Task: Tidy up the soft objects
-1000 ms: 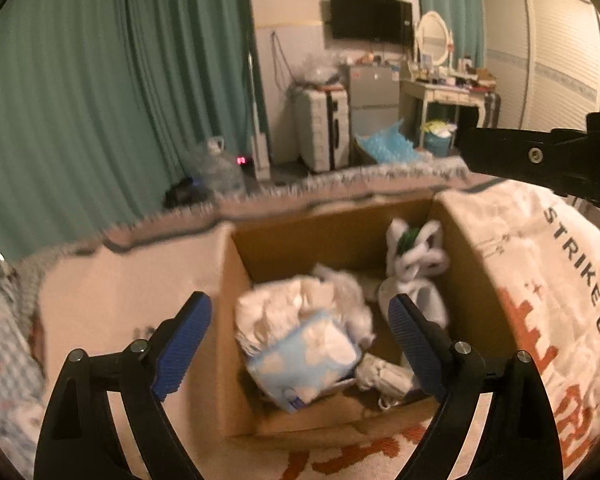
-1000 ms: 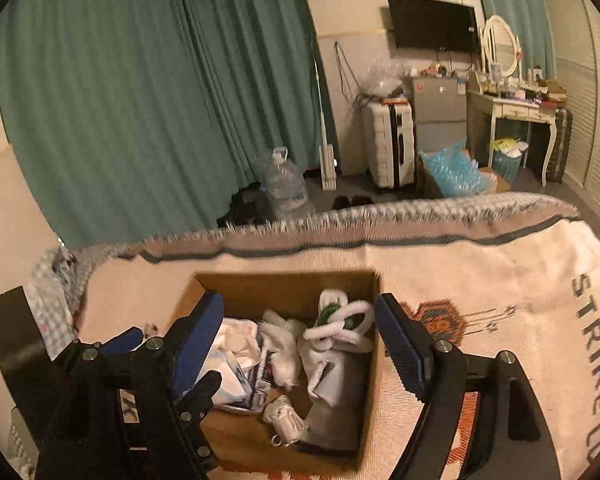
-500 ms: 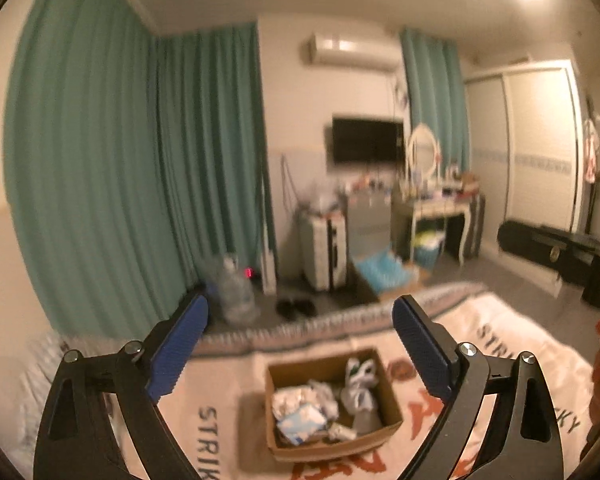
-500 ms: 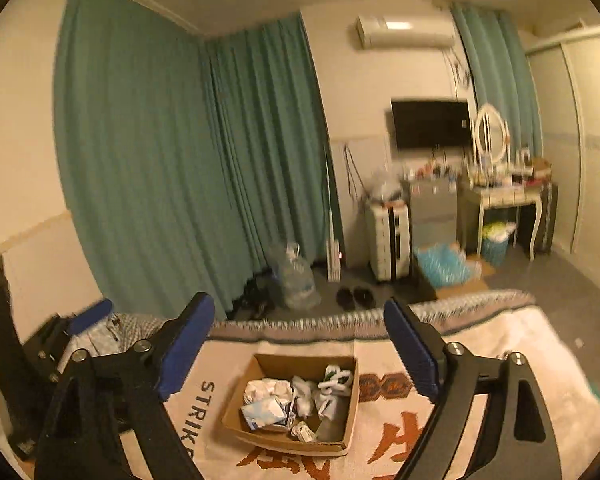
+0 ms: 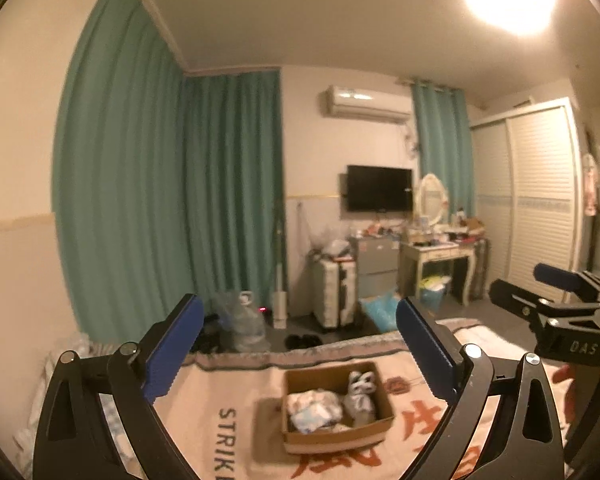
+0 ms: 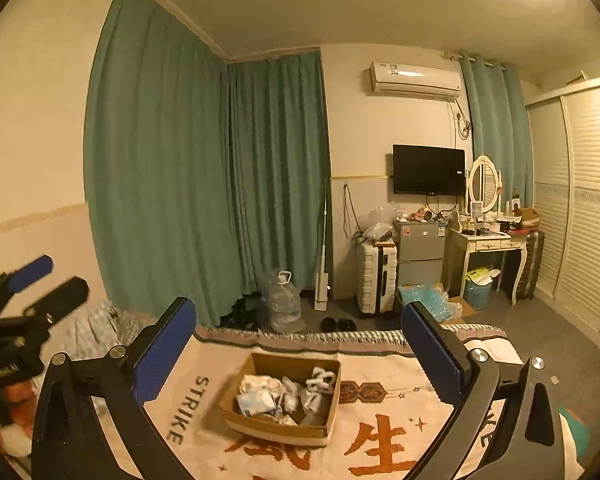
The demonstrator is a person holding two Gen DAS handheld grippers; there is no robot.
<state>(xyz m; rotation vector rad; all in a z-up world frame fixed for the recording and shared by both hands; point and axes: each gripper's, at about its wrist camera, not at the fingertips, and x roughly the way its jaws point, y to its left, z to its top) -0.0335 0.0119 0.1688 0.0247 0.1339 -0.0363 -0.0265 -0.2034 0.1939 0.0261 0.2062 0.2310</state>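
A brown cardboard box (image 5: 374,428) (image 6: 277,428) sits on a cream blanket with orange characters (image 5: 236,396) (image 6: 380,432). It holds several soft items: a white and pale-blue bundle (image 5: 314,408) (image 6: 260,394) on the left and a white rolled plush piece (image 5: 360,390) (image 6: 318,382) on the right. My left gripper (image 5: 298,350) is open and empty, held high and well back from the box. My right gripper (image 6: 296,344) is open and empty, equally far from it. Each gripper shows at the edge of the other's view.
The blanket covers a bed (image 6: 340,338) whose far edge faces green curtains (image 6: 204,184). Beyond it on the floor stand a water jug (image 6: 286,306), slippers (image 6: 336,324), a white suitcase (image 6: 376,276), a small fridge (image 6: 420,252) and a dressing table (image 6: 492,248).
Both grippers have pulled far up and back from the box, which went from filling the views to small below. Both stayed open and empty.
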